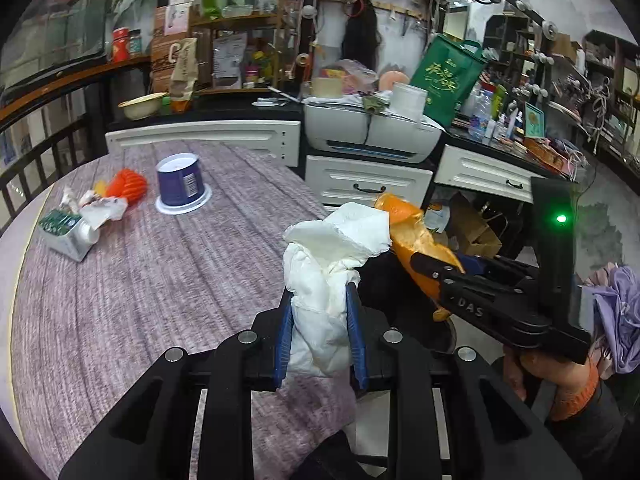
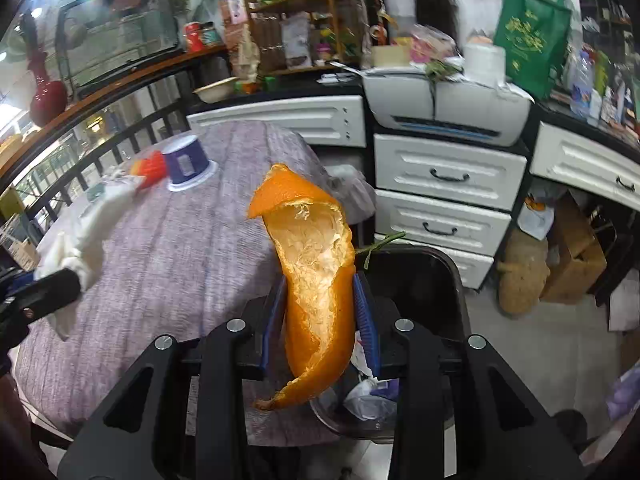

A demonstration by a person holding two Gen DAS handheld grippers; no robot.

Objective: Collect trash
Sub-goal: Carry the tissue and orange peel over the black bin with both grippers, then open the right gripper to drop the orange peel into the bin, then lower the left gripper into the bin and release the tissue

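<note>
Left wrist view: the left gripper (image 1: 320, 332) is clamped on a crumpled white tissue (image 1: 324, 280) at the edge of the table (image 1: 160, 280); more trash (image 1: 80, 216) lies well apart. Right wrist view: the right gripper (image 2: 320, 320) grips an orange peel (image 2: 316, 280) above the black bin (image 2: 448, 276). The curled peel overhangs the table edge, so an early release risks a miss.

On the table (image 1: 160, 264) an upturned tub (image 1: 182, 182) stands far back with a carton (image 1: 66, 232) and scraps left of it, the bin (image 2: 440, 280) sits off the table's right edge, apparently holding wrappers (image 2: 368, 396), before the drawers (image 2: 444, 172).
</note>
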